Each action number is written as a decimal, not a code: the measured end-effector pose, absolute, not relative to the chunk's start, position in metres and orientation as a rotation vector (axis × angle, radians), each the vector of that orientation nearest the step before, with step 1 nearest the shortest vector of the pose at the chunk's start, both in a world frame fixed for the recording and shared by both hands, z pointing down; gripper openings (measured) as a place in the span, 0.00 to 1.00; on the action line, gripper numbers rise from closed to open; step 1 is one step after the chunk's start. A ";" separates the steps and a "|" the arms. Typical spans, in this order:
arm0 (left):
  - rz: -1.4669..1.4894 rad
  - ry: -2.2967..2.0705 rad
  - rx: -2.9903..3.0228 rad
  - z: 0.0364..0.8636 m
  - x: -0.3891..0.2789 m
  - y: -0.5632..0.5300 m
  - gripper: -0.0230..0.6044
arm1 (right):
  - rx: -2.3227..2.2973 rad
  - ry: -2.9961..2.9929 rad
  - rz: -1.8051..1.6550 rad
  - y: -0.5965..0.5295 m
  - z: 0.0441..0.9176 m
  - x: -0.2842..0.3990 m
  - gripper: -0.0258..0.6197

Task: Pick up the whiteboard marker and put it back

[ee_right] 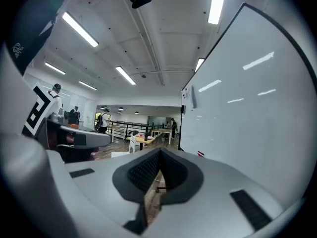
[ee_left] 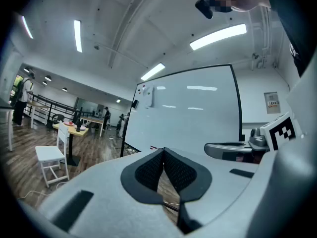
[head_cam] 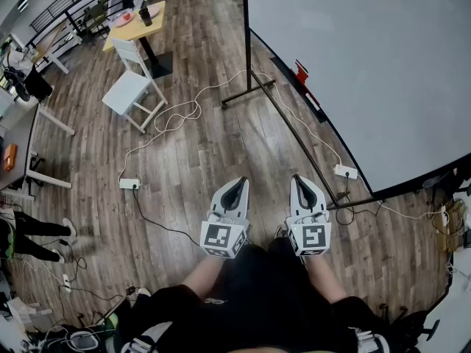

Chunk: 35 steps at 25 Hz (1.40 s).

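White chair (head_cam: pixel 131 90) far left. Your left gripper (head_cam: pixel 239 184): jaws together, nothing in them. Your right gripper (head_cam: pixel 300 181) just beside it, same deal, closed and empty. Marker (head_cam: pixel 302 71), small red thing, sits at bottom edge of whiteboard (head_cam: pixel 368 65), well ahead of both grippers, off to right.

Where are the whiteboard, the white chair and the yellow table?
whiteboard (head_cam: pixel 368 72), head view, middle of its writing surface.
white chair (head_cam: pixel 126 90), head view, its seat.
yellow table (head_cam: pixel 131 34), head view, bare tabletop.
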<state>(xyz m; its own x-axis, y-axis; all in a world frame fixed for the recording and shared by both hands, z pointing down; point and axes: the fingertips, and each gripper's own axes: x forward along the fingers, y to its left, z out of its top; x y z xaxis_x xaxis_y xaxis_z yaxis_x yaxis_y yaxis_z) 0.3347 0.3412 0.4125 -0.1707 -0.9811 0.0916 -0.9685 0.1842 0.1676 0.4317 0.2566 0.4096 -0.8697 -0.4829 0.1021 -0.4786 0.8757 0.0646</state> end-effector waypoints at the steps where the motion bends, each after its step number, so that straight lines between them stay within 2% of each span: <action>1: -0.126 -2.278 1.877 0.418 0.329 0.337 0.05 | 0.743 -2.931 -0.072 0.254 0.412 0.426 0.04; 8: -0.123 -2.242 1.933 0.431 0.329 0.289 0.05 | 0.706 -2.919 -0.110 0.219 0.422 0.405 0.04; 14: -0.041 -2.228 1.898 0.452 0.301 0.245 0.05 | 0.676 -2.910 -0.073 0.167 0.448 0.372 0.04; 21: 0.031 -2.231 1.914 0.441 0.273 0.162 0.05 | 0.642 -2.891 -0.095 0.088 0.435 0.340 0.04; 29: 0.074 -2.089 1.890 0.472 0.286 0.084 0.05 | 0.669 -2.771 -0.015 0.003 0.468 0.357 0.04; 35: 0.126 -2.067 1.921 0.477 0.267 0.057 0.05 | 0.677 -2.719 -0.012 -0.022 0.481 0.342 0.04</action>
<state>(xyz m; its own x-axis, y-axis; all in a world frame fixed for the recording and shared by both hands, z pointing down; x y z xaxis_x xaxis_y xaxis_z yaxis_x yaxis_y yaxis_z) 0.2674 0.0574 0.4771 -0.0481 -0.9566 0.2874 -0.9845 0.0941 0.1482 0.3418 -0.0216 0.4805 -0.8294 -0.4571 0.3212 -0.4543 0.8864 0.0884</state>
